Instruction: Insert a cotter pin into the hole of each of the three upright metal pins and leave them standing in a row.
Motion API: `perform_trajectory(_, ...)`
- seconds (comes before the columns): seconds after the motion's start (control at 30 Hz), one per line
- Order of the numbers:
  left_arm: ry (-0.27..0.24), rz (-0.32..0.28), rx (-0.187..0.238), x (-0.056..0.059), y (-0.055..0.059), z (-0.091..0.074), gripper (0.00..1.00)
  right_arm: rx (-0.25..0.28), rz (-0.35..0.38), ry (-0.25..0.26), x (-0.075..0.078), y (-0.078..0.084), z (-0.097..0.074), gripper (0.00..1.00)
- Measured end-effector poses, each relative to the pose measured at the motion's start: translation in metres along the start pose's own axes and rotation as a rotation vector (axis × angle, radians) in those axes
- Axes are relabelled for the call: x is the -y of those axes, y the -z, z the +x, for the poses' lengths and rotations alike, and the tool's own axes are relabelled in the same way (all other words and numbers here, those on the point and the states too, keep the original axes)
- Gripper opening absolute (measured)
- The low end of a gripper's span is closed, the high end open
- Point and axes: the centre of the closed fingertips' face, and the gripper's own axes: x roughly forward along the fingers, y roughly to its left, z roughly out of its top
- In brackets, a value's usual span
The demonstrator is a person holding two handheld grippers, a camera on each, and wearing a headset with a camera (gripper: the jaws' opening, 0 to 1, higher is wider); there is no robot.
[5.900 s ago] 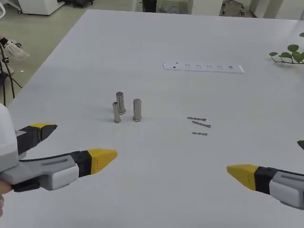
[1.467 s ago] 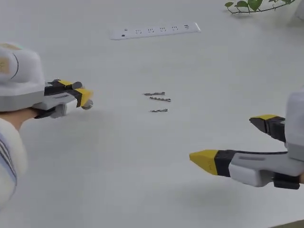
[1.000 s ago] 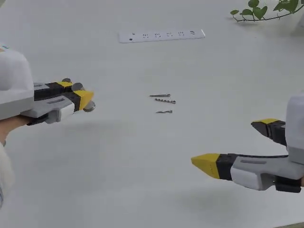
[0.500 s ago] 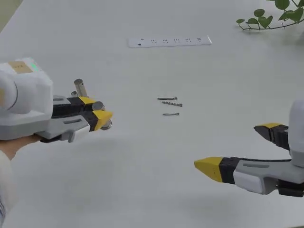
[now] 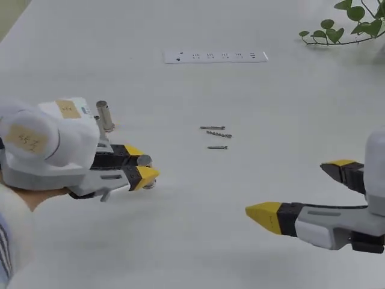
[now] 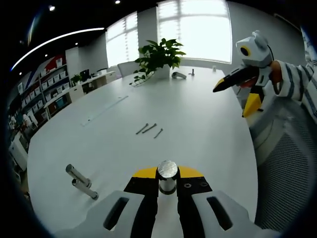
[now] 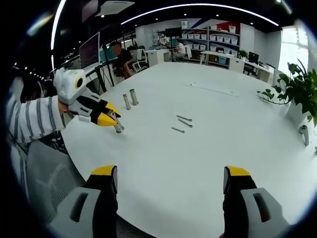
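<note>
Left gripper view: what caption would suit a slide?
Left gripper shut on one metal pin, two more pins and three cotter pins ahead on the white table.

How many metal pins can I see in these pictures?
3. One metal pin is held between the fingers of the left gripper. The other two metal pins stand upright, close together, on the table near it. None seems hidden.
</note>
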Motion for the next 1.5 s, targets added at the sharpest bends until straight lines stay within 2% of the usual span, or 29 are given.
perform_trajectory(0.13,0.019,0.026,-0.015,0.002,0.004,0.007,0.09,-0.007,-0.012,-0.004,-0.004,0.0,0.001,0.87)
perform_trajectory(0.47,0.054,0.018,-0.022,0.01,0.01,0.017,0.09,-0.024,-0.018,-0.003,-0.008,0.003,0.0,0.87)
perform_trajectory(0.77,0.056,0.029,-0.052,0.012,0.018,0.02,0.1,-0.03,-0.014,-0.005,-0.008,0.005,0.0,0.87)
perform_trajectory(1.2,0.062,0.021,-0.05,0.013,0.018,0.022,0.1,-0.041,-0.021,-0.018,-0.01,0.007,0.002,0.86)
perform_trajectory(1.37,0.057,0.0,-0.047,0.012,0.019,0.022,0.1,-0.041,-0.021,-0.027,-0.012,0.006,0.002,0.86)
perform_trajectory(1.43,0.054,0.016,-0.042,0.012,0.019,0.022,0.1,-0.043,-0.025,-0.031,-0.013,0.007,0.002,0.86)
perform_trajectory(1.5,0.054,0.073,-0.04,0.012,0.019,0.022,0.11,-0.045,-0.028,-0.034,-0.013,0.007,0.003,0.86)
